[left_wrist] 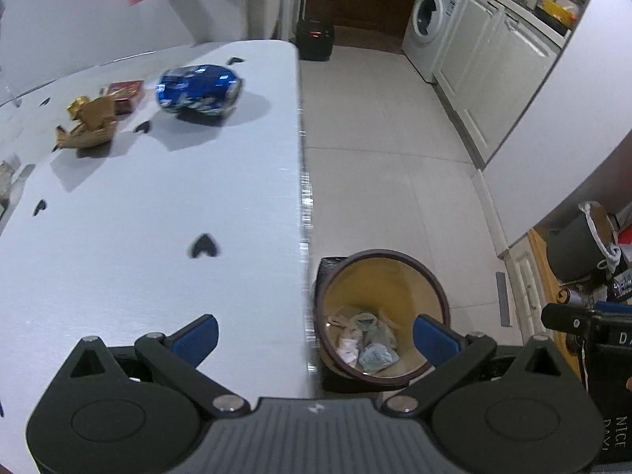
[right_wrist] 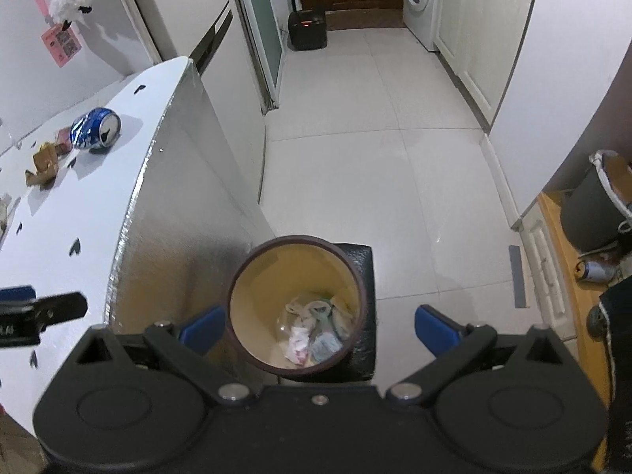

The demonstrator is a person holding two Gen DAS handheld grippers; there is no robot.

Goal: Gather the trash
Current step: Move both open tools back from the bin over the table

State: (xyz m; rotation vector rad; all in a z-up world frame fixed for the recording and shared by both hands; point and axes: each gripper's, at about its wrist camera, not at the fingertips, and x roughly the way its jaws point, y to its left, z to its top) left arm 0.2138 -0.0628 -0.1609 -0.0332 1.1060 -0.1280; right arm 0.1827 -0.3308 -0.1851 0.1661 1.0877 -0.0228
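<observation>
A crushed blue can lies on the white table, with a crumpled gold wrapper and a small red packet to its left. A round bin with a dark rim and yellow inside stands on the floor by the table's edge; crumpled paper and plastic lie at its bottom. My left gripper is open and empty, straddling the table edge and the bin. My right gripper is open and empty right above the bin. The can and the wrapper also show at the right wrist view's left.
The bin stands on a black mat. A tiled floor runs back to a washing machine, white cabinets and a black box. A dark bucket and a can stand at the right. The other gripper's tip shows over the table.
</observation>
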